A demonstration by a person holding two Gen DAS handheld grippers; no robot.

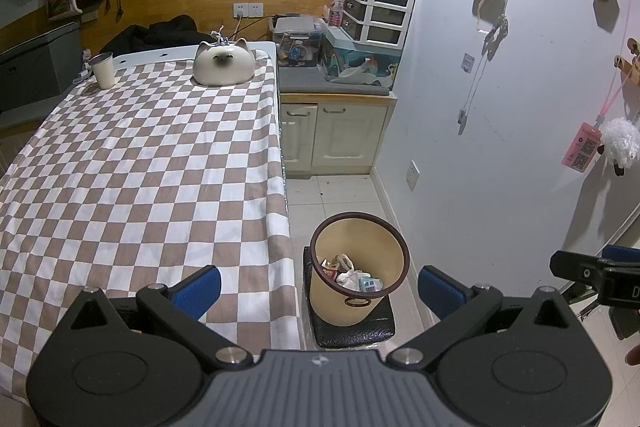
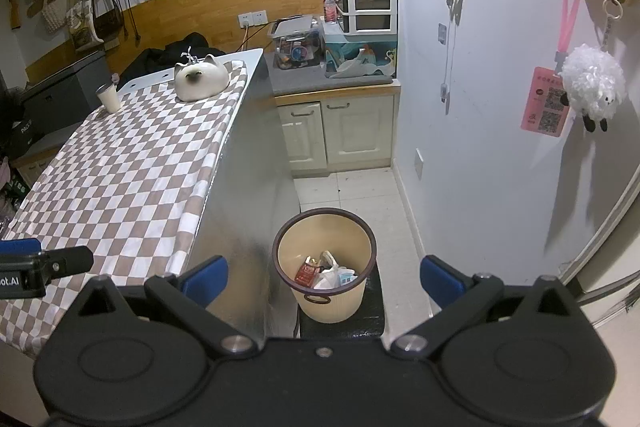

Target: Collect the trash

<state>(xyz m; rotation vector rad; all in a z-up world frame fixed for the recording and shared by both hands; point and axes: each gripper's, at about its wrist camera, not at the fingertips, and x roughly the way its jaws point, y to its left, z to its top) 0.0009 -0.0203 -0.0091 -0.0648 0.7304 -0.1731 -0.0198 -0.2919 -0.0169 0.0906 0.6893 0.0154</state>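
A beige trash bin (image 1: pixel 360 279) (image 2: pixel 325 267) with a dark brown rim stands on a black stool beside the table. Several pieces of trash (image 1: pixel 354 273) (image 2: pixel 326 271) lie in it, among them a white plastic bag and a red packet. My left gripper (image 1: pixel 320 287) hovers open above the table's edge and the bin, nothing between its blue pads. My right gripper (image 2: pixel 324 277) is open too, above the bin and empty. Each gripper shows at the edge of the other's view. A paper cup (image 1: pixel 103 69) (image 2: pixel 109 97) stands at the table's far left.
The table (image 1: pixel 140 163) (image 2: pixel 120 171) wears a brown-and-white checked cloth. A cat-shaped ceramic bowl (image 1: pixel 224 62) (image 2: pixel 201 77) sits at its far end. Behind stand a cream cabinet (image 1: pixel 336 135) with boxes and a fish tank. The white wall (image 2: pixel 500 107) on the right carries hanging items.
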